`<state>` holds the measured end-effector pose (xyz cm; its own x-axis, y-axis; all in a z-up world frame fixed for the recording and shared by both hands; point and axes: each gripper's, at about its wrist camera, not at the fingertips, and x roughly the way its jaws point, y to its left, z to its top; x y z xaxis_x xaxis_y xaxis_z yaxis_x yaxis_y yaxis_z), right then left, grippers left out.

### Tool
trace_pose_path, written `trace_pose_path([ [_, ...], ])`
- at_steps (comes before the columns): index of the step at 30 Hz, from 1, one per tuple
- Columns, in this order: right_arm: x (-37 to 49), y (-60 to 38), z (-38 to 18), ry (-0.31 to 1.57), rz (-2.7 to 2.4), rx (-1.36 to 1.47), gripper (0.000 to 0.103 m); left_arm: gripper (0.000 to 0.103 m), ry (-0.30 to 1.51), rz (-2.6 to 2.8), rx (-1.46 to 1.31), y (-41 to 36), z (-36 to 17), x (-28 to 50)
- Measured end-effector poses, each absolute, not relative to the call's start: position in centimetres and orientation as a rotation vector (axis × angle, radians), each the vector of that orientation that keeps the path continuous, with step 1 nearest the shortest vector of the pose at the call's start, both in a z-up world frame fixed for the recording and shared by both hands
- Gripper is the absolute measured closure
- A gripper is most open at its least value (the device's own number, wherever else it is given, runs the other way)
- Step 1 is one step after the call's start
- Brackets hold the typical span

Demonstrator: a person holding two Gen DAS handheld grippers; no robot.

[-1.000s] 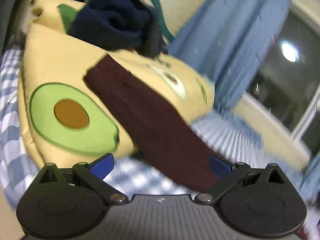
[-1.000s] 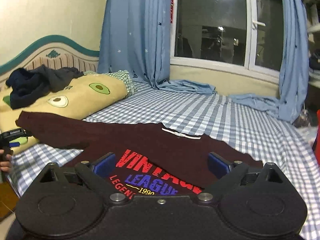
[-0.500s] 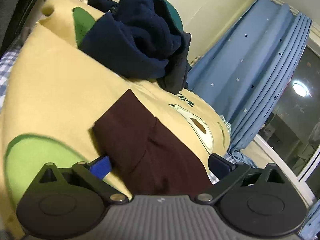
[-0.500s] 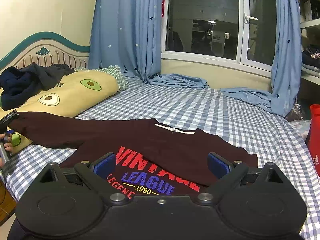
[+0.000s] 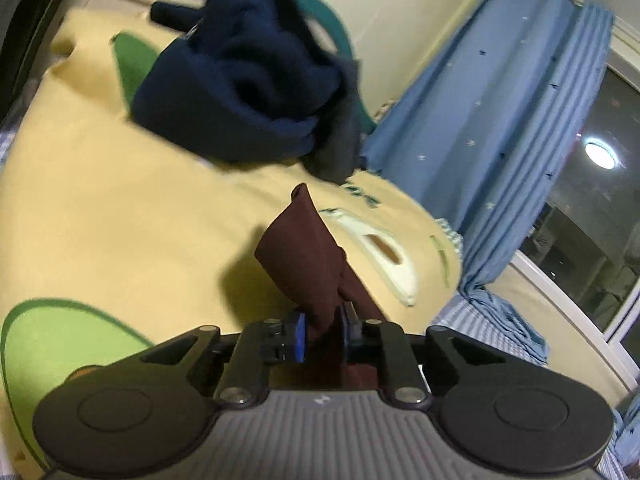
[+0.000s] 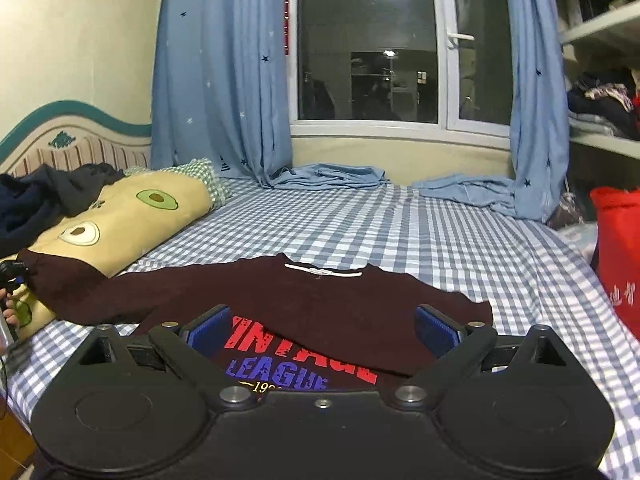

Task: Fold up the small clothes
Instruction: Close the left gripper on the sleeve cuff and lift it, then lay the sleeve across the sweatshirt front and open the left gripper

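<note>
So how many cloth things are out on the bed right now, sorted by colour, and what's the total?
Maroon: 1, the printed shirt, its sleeve pinched in the left tool
Dark navy: 1, the heap of clothes
Yellow: 1, the avocado pillow
Red: 1, the bag at the bed's edge
Total: 4

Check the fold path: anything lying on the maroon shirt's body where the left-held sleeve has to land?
Nothing visible. The left gripper, jaws just closed, pinches the sleeve; the shirt body is bare. The right gripper hovers open above its print.
</note>
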<state>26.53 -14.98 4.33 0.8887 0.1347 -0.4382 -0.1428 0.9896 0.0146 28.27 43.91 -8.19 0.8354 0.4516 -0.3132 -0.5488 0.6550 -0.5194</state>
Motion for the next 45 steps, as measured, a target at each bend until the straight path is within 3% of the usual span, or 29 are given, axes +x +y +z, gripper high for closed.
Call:
trace_pose_path([
  [10, 24.5, -19.4, 2.3, 0.456, 0.110, 0.091, 0.005, 0.088, 0.066, 0.426, -0.450, 33.0, 2.2, 31.4],
  [19, 21.7, -24.4, 0.1, 0.459, 0.063, 0.190, 0.005, 0.089, 0.086, 0.212, -0.307, 14.9, 7.8, 40.9],
  [24, 19.5, -27.8, -1.1, 0.484, 0.039, 0.215, 0.005, 0.089, 0.180, 0.102, -0.186, 2.2, 4.6, 46.3],
  [29, 16.7, -31.4, -2.1, 0.492, -0.022, 0.260, 0.005, 0.089, 0.422, 0.043, -0.030, -8.9, -4.1, 51.7],
  [33, 14.5, -33.1, -2.6, 0.500, -0.058, 0.262, 0.005, 0.089, 0.565, 0.028, 0.058, -14.0, -9.7, 53.4],
  [37, 13.1, -34.4, -3.0, 0.506, -0.100, 0.261, 0.005, 0.088, 0.621, 0.027, 0.128, -16.1, -11.8, 53.3],
  [39, 12.9, -35.0, -3.2, 0.507, -0.109, 0.277, 0.005, 0.077, 0.668, -0.005, 0.197, -17.2, -12.8, 53.5],
  [41, 12.9, -35.2, -3.3, 0.506, -0.112, 0.290, 0.005, 0.020, 0.701, -0.029, 0.277, -17.9, -13.9, 53.3],
  [42, 13.0, -35.3, -3.2, 0.506, -0.109, 0.296, 0.005, 0.013, 0.702, -0.028, 0.308, -18.4, -14.5, 52.9],
  [45, 13.6, -35.0, -3.1, 0.506, -0.093, 0.307, 0.005, 0.012, 0.680, -0.106, 0.327, -18.4, -14.9, 51.8],
])
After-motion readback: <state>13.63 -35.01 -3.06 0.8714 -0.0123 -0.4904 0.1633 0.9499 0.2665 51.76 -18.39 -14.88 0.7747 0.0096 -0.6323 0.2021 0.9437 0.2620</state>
